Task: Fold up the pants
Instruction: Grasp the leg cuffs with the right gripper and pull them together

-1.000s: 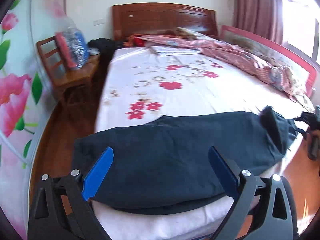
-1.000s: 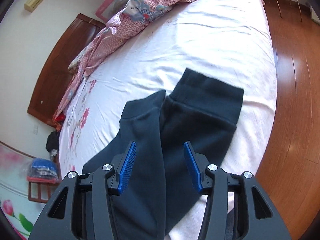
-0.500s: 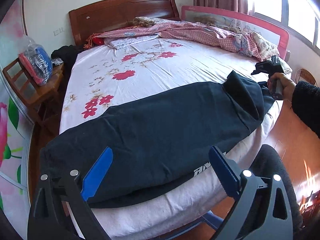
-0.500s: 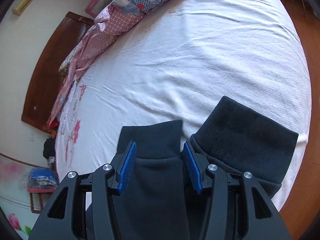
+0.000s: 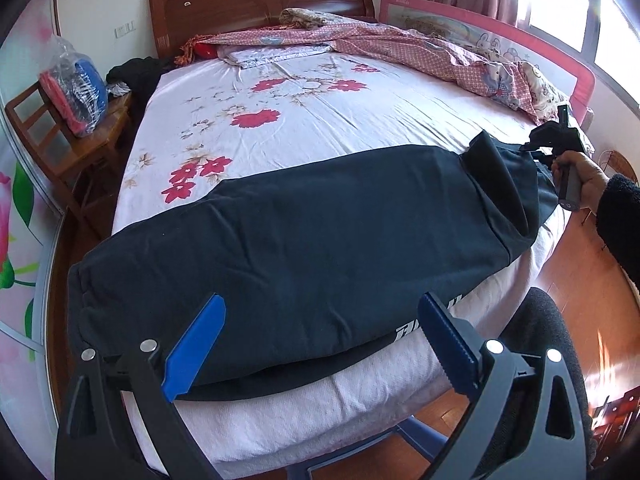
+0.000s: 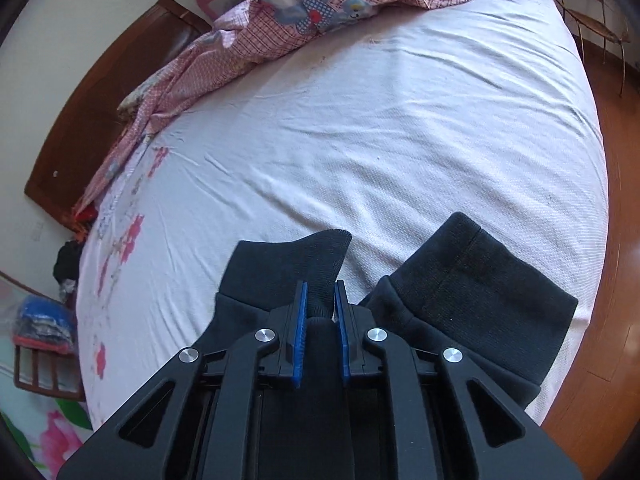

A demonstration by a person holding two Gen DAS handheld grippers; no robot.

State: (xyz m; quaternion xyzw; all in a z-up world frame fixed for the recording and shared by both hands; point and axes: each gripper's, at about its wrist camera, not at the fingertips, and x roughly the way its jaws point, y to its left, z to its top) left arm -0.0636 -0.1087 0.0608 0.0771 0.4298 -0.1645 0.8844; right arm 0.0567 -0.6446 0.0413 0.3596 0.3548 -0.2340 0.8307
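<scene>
Just closing, right gripper (image 6: pixel 320 300) fingers pinch a pants (image 5: pixel 320 232) cuff, apparently; left gripper (image 5: pixel 320 344) gapes wide.

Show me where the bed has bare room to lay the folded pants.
The widest bare patch is the sheet between the pants and the pink quilt; in the right wrist view it runs beyond the cuffs. The near edge under the pants is taken. The far side along the headboard and rail is crowded with bedding.
</scene>
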